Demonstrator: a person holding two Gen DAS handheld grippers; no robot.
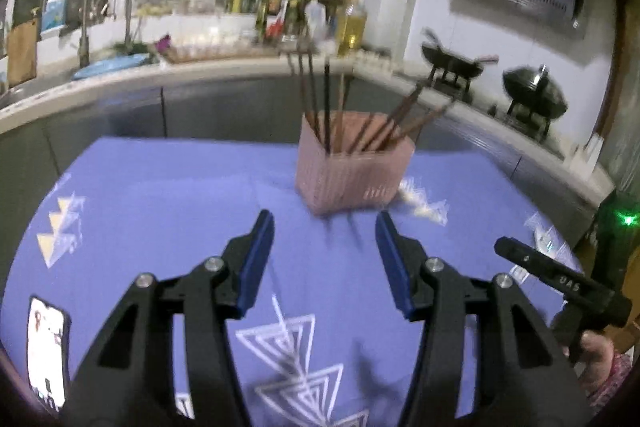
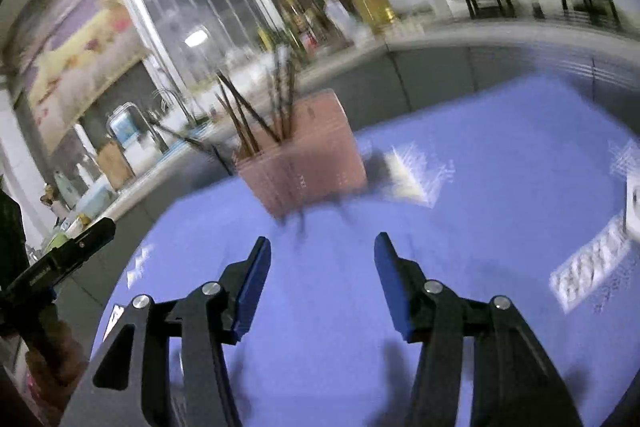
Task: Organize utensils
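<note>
Both views are looking dim, w/ a cool bluish indoor cast. Motion blur is smearing the right wrist view heavily: counter, bottles and the pink utensil holder (image 2: 304, 159) are streaking. Left wrist view is sharper, tho the chopsticks (image 1: 326, 107) are ghosting. Ceiling lamp reflections (image 2: 195, 37) are glaring in the window glass. Fisheye is bending the counter edge; corners are going black. Soft shadows are falling on the blue tablecloth (image 1: 160, 187).

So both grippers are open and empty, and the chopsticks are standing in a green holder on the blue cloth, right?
Not quite: the holder is pink, not green, as the left wrist view shows. The rest holds: the chopsticks stand in it on the blue cloth, and the left gripper and right gripper are both open and empty.
</note>
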